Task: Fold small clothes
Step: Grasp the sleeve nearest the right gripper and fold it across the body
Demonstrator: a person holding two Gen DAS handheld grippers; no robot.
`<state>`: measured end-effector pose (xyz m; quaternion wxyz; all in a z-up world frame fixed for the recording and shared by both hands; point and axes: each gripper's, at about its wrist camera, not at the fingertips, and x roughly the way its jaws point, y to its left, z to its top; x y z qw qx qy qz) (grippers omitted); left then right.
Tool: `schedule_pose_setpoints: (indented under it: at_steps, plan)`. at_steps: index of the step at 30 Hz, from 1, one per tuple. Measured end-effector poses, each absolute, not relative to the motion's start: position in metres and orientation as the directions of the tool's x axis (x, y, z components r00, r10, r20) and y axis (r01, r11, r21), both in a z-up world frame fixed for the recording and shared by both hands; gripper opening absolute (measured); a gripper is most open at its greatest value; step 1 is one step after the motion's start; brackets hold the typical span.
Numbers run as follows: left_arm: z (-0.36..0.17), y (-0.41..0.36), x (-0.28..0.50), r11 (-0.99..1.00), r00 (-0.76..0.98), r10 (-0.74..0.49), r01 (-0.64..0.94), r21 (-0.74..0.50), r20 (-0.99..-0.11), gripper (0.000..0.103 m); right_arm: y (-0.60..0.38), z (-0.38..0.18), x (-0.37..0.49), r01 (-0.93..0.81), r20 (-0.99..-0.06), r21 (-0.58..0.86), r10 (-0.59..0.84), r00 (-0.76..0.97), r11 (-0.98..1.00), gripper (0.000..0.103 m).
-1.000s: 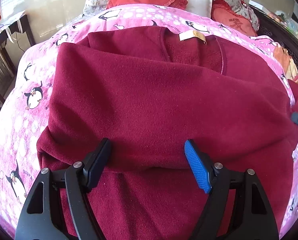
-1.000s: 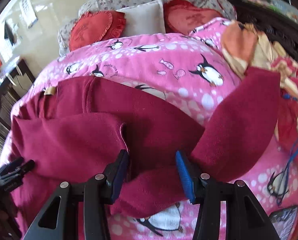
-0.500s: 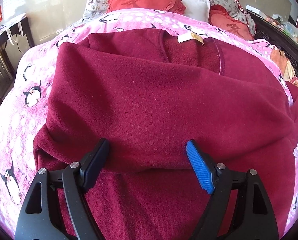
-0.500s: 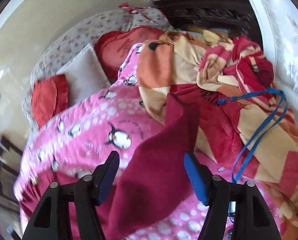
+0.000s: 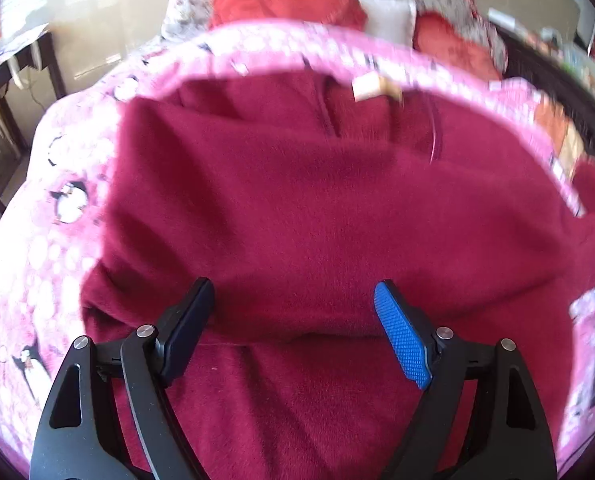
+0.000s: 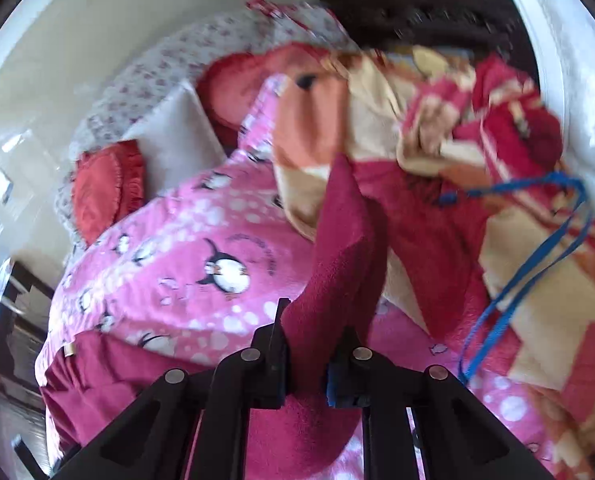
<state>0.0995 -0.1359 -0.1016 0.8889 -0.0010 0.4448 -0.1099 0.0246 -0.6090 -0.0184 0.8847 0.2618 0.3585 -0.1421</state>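
Right gripper (image 6: 305, 360) is closing, pads clamped on the sleeve (image 6: 337, 264) of the maroon top (image 5: 317, 216), which lies spread on the pink quilt (image 6: 201, 248). Left gripper (image 5: 293, 320) hovers released over the folded hem. Recommendation: carry the sleeve flat across the body, avoiding the blanket pile (image 6: 477, 160) beyond.

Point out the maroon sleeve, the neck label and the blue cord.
maroon sleeve (image 6: 337, 256): right wrist view, mid sleeve.
neck label (image 5: 367, 87): left wrist view, pale tag.
blue cord (image 6: 537, 256): right wrist view, loop's strand.
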Motion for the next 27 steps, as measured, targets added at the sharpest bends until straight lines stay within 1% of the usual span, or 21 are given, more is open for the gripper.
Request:
schedule_pose_setpoints:
  at_steps: [3,7,9,11,12,13,14,15,18,19,21,24,27]
  plan:
    - [-0.08,-0.123,0.096,0.976,0.626,-0.21,0.175,-0.127,-0.751,0.083,-0.586,0.016,0.01,0.351,-0.64,0.354,-0.049,0.767,0.867,0.012]
    - [-0.062,-0.104,0.097,0.979,0.649,-0.205,0.141,-0.149,-0.733,0.083,-0.529,0.054,0.012,0.188,-0.572,0.322,0.032,0.819,0.928,0.012]
    - [-0.059,-0.094,0.097,0.978,0.651,-0.204,0.111,-0.175,-0.731,0.083,-0.48,0.071,0.016,0.088,-0.543,0.262,0.071,0.837,0.961,0.012]
    - [-0.059,-0.085,0.097,0.975,0.649,-0.208,0.08,-0.206,-0.731,0.083,-0.43,0.072,0.019,-0.006,-0.526,0.235,0.132,0.84,0.972,0.013]
    - [-0.06,-0.082,0.096,0.974,0.646,-0.207,0.067,-0.215,-0.735,0.083,-0.403,0.066,0.023,-0.071,-0.531,0.246,0.196,0.824,0.967,0.024]
    - [-0.06,-0.078,0.095,0.974,0.641,-0.204,0.057,-0.219,-0.74,0.083,-0.382,0.058,0.028,-0.137,-0.556,0.261,0.265,0.787,0.955,0.058]
    - [-0.061,-0.075,0.094,0.974,0.636,-0.202,0.051,-0.221,-0.745,0.083,-0.355,0.045,0.035,-0.218,-0.607,0.279,0.348,0.715,0.935,0.071]
    - [-0.06,-0.071,0.091,0.974,0.635,-0.201,0.05,-0.221,-0.745,0.083,-0.336,0.036,0.036,-0.265,-0.637,0.278,0.384,0.669,0.923,0.074]
    - [-0.059,-0.061,0.083,0.98,0.646,-0.18,0.055,-0.19,-0.742,0.083,-0.322,0.024,0.023,-0.271,-0.638,0.208,0.34,0.691,0.94,0.073]
    - [-0.06,-0.059,0.081,0.982,0.647,-0.172,0.056,-0.179,-0.743,0.083,-0.327,0.022,0.02,-0.256,-0.636,0.21,0.331,0.697,0.943,0.073]
    - [-0.064,-0.055,0.082,0.983,0.642,-0.168,0.052,-0.176,-0.748,0.083,-0.349,0.013,0.02,-0.216,-0.65,0.258,0.335,0.682,0.942,0.073]
    - [-0.07,-0.053,0.085,0.976,0.623,-0.192,0.039,-0.215,-0.758,0.083,-0.375,0.0,0.027,-0.132,-0.689,0.255,0.276,0.67,0.958,0.073]
    - [-0.073,-0.057,0.086,0.968,0.611,-0.216,0.033,-0.248,-0.761,0.083,-0.381,-0.003,0.038,-0.14,-0.681,0.277,0.297,0.67,0.951,0.073]
